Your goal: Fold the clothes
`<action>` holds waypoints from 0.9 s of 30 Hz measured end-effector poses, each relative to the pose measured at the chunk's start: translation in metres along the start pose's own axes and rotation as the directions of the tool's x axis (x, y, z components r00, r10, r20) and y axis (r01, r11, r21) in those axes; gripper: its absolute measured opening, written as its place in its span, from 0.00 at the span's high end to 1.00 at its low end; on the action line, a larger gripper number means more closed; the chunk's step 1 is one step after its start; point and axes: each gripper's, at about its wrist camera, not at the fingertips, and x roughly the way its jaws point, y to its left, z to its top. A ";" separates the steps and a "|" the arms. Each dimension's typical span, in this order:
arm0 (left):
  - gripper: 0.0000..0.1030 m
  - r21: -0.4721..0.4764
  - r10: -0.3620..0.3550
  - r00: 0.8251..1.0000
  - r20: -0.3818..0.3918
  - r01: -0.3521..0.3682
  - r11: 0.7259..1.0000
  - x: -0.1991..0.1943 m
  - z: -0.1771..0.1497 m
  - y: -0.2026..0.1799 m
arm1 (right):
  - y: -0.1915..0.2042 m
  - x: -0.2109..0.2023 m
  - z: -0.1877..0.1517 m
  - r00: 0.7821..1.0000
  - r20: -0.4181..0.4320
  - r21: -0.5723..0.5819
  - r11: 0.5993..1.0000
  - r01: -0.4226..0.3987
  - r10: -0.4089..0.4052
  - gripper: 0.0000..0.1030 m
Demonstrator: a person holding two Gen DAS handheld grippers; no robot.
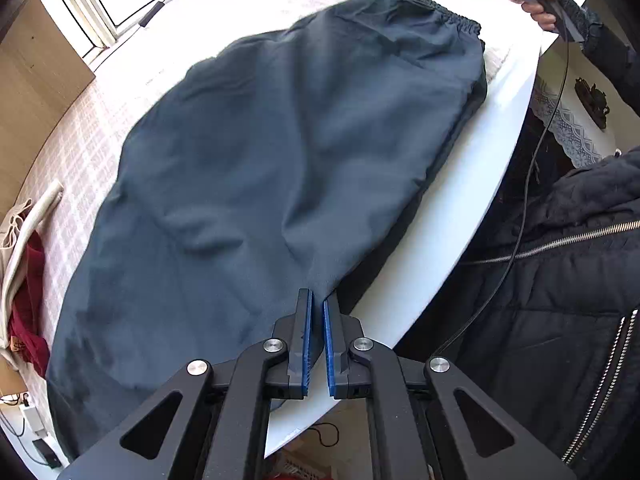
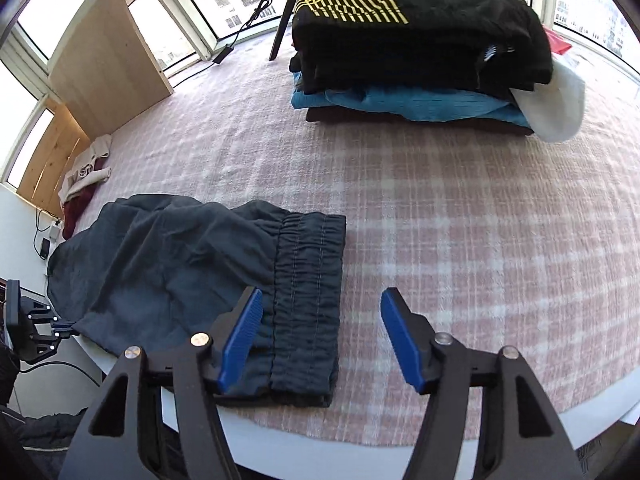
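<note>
The dark trousers (image 1: 280, 160) lie flat along the near edge of the tabletop (image 1: 440, 220), on the pink checked blanket (image 2: 480, 240), with the elastic waistband (image 2: 308, 300) at my right end and the leg end at my left. A stack of folded clothes (image 2: 416, 52) sits well apart at the far side.

Step in hand, as I judge it: fold the trousers end to end. To do it well, I should take both layers at the leg end close to the edge, lift only enough to clear the cloth, carry the end over to meet the waistband squarely, then lay it down without dragging the lower layer.

Left tongs (image 1: 316, 304): jaws narrow, nearly together, tips at the near edge of the trousers. A little cloth may be pinched between them, but the view does not settle this.

Right tongs (image 2: 320, 300): jaws wide apart and holding nothing, hovering over the waistband, with the left blue pad (image 2: 240, 340) above the fabric.
</note>
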 end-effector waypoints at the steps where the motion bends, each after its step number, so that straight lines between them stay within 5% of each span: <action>1: 0.94 -0.008 0.003 1.000 0.000 -0.003 1.000 -0.003 0.005 0.004 | -0.001 0.008 0.007 1.000 -0.005 -0.008 1.000 -0.009 0.009 0.41; 7: 0.93 -0.050 0.018 1.000 -0.002 -0.018 0.999 -0.032 0.003 0.033 | 0.004 0.057 0.007 0.996 -0.088 -0.099 0.994 -0.042 0.033 0.41; 9: 0.93 -0.080 -0.026 1.000 -0.011 0.025 0.996 -0.038 -0.008 0.030 | -0.003 0.063 0.003 0.991 -0.103 -0.073 0.993 -0.094 0.086 0.40; 14: 0.93 -0.070 -0.010 0.996 -0.094 0.003 0.998 -0.037 -0.013 0.031 | 0.002 0.064 -0.008 0.992 -0.069 -0.095 0.990 -0.109 0.103 0.39; 23: 0.94 -0.175 0.037 0.997 -0.068 -0.048 0.983 -0.038 -0.009 0.058 | 0.008 0.034 -0.017 1.000 0.013 -0.071 0.997 -0.014 0.015 0.80; 27: 0.92 -0.126 -0.062 0.998 -0.028 0.058 0.990 -0.015 0.009 0.037 | 0.015 0.008 -0.010 0.999 0.036 -0.100 0.994 0.043 -0.039 0.84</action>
